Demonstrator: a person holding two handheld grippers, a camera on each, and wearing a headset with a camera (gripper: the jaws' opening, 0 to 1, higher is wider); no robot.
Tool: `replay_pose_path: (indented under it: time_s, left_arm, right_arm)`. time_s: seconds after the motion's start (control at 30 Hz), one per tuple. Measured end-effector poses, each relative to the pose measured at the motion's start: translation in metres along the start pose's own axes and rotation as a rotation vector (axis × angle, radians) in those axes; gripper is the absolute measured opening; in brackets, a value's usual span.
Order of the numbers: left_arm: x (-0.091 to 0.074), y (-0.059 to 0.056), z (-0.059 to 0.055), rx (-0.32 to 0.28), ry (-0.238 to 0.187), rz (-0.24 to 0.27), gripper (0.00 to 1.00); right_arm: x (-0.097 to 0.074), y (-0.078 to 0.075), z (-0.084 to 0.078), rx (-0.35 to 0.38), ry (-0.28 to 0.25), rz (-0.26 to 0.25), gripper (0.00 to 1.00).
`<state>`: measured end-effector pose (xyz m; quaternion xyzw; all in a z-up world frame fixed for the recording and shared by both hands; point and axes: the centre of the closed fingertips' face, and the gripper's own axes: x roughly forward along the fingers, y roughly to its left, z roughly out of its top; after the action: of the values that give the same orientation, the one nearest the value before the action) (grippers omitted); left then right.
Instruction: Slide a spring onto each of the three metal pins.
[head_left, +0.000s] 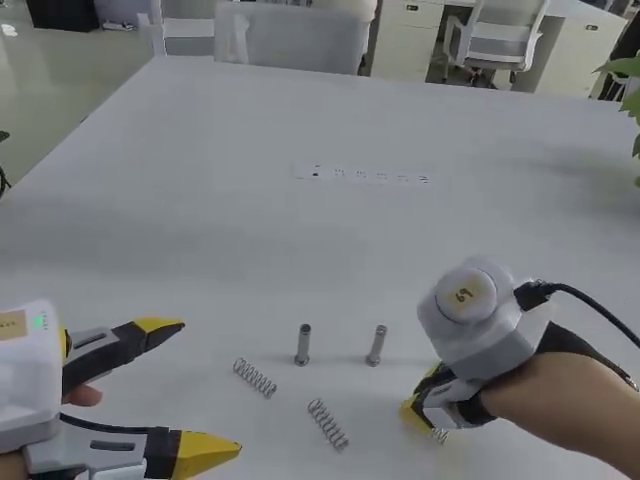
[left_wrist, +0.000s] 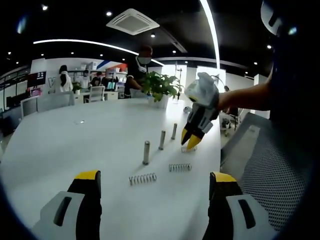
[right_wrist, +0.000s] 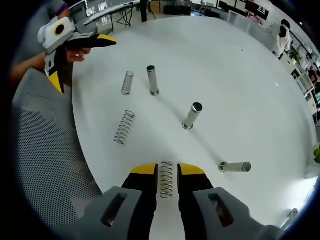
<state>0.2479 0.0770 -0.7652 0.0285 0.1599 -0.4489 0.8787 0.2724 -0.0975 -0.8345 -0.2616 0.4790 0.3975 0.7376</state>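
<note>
**Right gripper view: spring framed between yellow-tipped fingers**

At 6 o'clock in the right gripper view, the right gripper has its fingers drawn narrow on either side of a spring lying on the white tabletop. Whether they pinch it cannot be told. Three metal pins are bare: the first pin at 12 o'clock, the second pin near centre, the third pin at 3 o'clock. A second spring and a third spring lie loose toward 10 o'clock. In the head view, the left gripper hovers at 8 o'clock, fingers wide and empty, well apart from the pins.
</note>
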Motion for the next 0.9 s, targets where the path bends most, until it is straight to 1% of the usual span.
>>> replay_pose_path:
  time_s: [0.03, 0.13, 0.17, 0.23, 0.37, 0.4, 0.53, 0.6, 0.67, 0.8, 0.9]
  left_arm:
    - [-0.0002, 0.0001, -0.0003, 0.0, 0.001, 0.001, 0.87]
    - [-0.0013, 0.0008, -0.0008, -0.005, -0.002, 0.005, 0.87]
    - [-0.0019, 0.0011, -0.0014, -0.007, -0.002, 0.007, 0.87]
    - [-0.0028, 0.0016, -0.002, -0.009, -0.002, 0.009, 0.87]
    - [-0.0036, 0.0023, -0.0028, -0.01, -0.002, 0.012, 0.87]
    - [-0.0036, 0.0022, -0.0029, -0.01, -0.002, 0.012, 0.87]
    - [-0.0021, 0.0018, -0.0019, -0.01, -0.004, 0.01, 0.87]
    - [-0.0018, 0.0015, -0.0013, -0.009, -0.005, 0.009, 0.87]
    - [-0.0019, 0.0014, -0.0008, -0.01, -0.008, 0.009, 0.87]
    - [-0.0023, 0.001, -0.0011, -0.01, -0.007, 0.008, 0.87]
    - [-0.0016, -0.0009, -0.0014, -0.008, -0.005, 0.003, 0.87]
  right_arm:
    - [0.0016, 0.0004, -0.0015, -0.001, 0.016, 0.002, 0.13]
    - [0.006, 0.0011, -0.0016, -0.02, 0.034, 0.0, 0.12]
    - [0.007, 0.0021, -0.0041, -0.02, 0.055, 0.009, 0.12]
    - [0.0086, 0.0015, -0.0042, -0.02, 0.057, 0.007, 0.12]
    - [0.0113, 0.0012, -0.0074, -0.041, 0.076, 0.007, 0.11]
    - [0.0108, 0.001, -0.0064, -0.044, 0.074, 0.009, 0.1]
    - [0.0093, 0.0017, -0.0066, -0.066, 0.092, 0.004, 0.09]
    - [0.009, 0.0032, -0.0064, -0.087, 0.097, -0.009, 0.08]
    - [0.0089, 0.0038, -0.0061, -0.13, 0.107, -0.03, 0.08]
    - [0.0096, 0.0027, -0.006, -0.112, 0.112, -0.032, 0.08]
    - [0.009, 0.0005, -0.0063, -0.068, 0.103, -0.019, 0.08]
